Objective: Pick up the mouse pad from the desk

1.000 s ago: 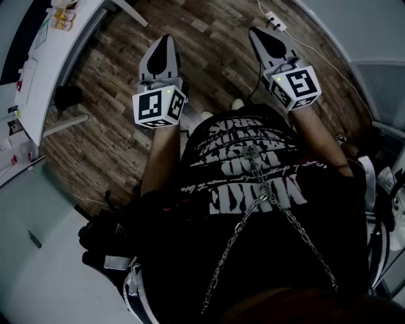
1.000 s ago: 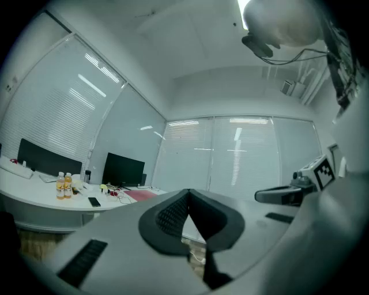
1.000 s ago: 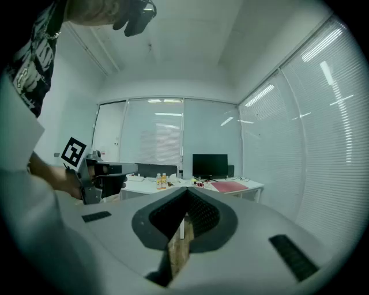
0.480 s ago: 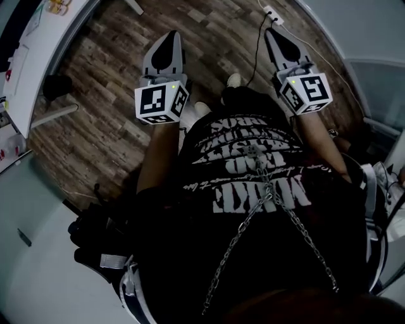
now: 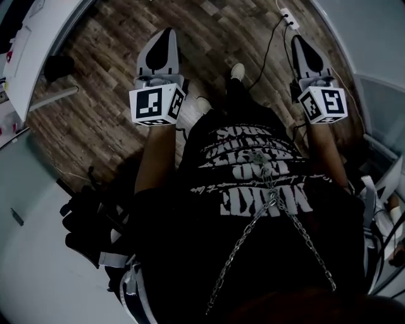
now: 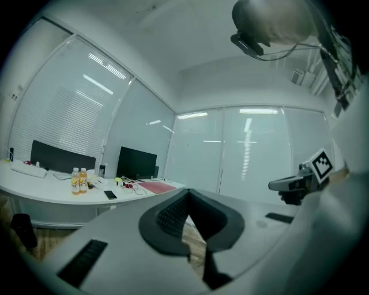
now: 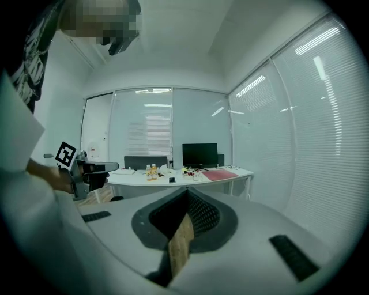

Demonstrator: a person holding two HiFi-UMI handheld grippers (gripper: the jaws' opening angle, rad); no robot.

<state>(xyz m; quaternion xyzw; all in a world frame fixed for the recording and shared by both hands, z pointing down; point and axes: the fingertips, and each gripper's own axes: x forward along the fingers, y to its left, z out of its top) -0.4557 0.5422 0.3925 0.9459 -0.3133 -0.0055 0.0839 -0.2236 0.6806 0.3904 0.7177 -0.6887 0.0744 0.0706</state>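
Observation:
The mouse pad [image 6: 155, 186] is a flat pinkish-red sheet lying on the far end of the white desk [image 6: 52, 197], beside a dark monitor; it also shows in the right gripper view [image 7: 219, 174]. Both grippers are far from it, held level in front of the person over the wooden floor. My left gripper [image 5: 166, 35] is shut with nothing in it, its jaws [image 6: 187, 195] meeting at the tip. My right gripper [image 5: 297, 42] is shut and empty too, jaws together [image 7: 185, 195]. In the head view only a corner of the desk [image 5: 25, 57] shows; the pad is out of frame there.
Two drink bottles [image 6: 79, 180], a phone [image 6: 110, 195], cables and a monitor [image 6: 136, 163] share the desk. A power strip [image 5: 290, 14] with cords lies on the floor ahead. A black bag [image 5: 88, 221] sits at the person's left. Glass walls with blinds enclose the room.
In the head view the right gripper has swung outward to the right, and the desk has slid toward the left edge. Both grippers stay shut and empty.

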